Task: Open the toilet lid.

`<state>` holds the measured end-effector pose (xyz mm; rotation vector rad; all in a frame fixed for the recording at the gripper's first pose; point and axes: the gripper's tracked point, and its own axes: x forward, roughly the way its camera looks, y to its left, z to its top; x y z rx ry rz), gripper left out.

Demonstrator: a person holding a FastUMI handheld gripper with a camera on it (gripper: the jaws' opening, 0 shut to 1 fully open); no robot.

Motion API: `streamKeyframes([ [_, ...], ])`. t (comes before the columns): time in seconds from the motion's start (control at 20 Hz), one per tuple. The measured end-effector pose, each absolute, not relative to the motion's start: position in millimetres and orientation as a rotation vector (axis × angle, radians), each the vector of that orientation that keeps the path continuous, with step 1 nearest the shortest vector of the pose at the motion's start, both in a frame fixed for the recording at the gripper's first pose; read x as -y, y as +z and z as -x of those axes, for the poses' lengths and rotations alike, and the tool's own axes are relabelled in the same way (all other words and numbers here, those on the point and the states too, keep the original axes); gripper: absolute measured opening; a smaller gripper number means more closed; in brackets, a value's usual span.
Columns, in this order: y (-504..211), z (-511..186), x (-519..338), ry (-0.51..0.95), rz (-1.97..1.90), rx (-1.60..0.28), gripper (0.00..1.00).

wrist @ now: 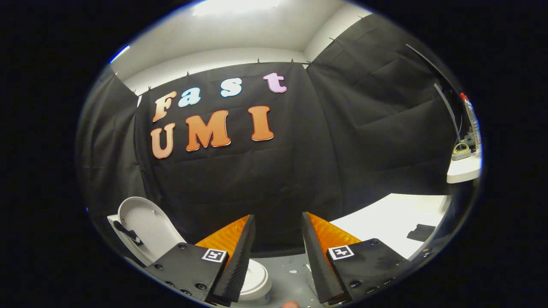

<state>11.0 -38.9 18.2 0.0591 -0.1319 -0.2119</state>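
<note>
The toilet lid (143,226) already stands tilted up and back, leaning toward the black cloth wall, so the danger now is of it dropping shut again; a knock from the tongs (278,256) as they pull away, or a lid not tipped far enough past its balance, could let it fall onto the toilet seat (257,280); I judge the lift as good as done. The tongs are released, their orange-backed fingers (237,252) spread apart with nothing between them but the grey floor (291,273) and the dark cloth beyond. The toy-sized toilet sits low, to the left of the tongs; its lid rises well clear of the left finger, while the white seat peeps out just under that finger's tip; a white table (385,218) lies off to the right.
</note>
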Motion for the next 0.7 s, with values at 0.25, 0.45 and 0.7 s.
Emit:
streamKeyframes([
  [0.25, -7.3, -11.0, 44.1, -0.244, 0.006, 0.086, 0.72],
  [0.45, -12.4, -19.3, 42.0, -0.233, 0.035, 0.068, 0.72],
  [0.7, -23.2, -23.9, 47.8, -0.243, 0.026, 0.026, 0.72],
])
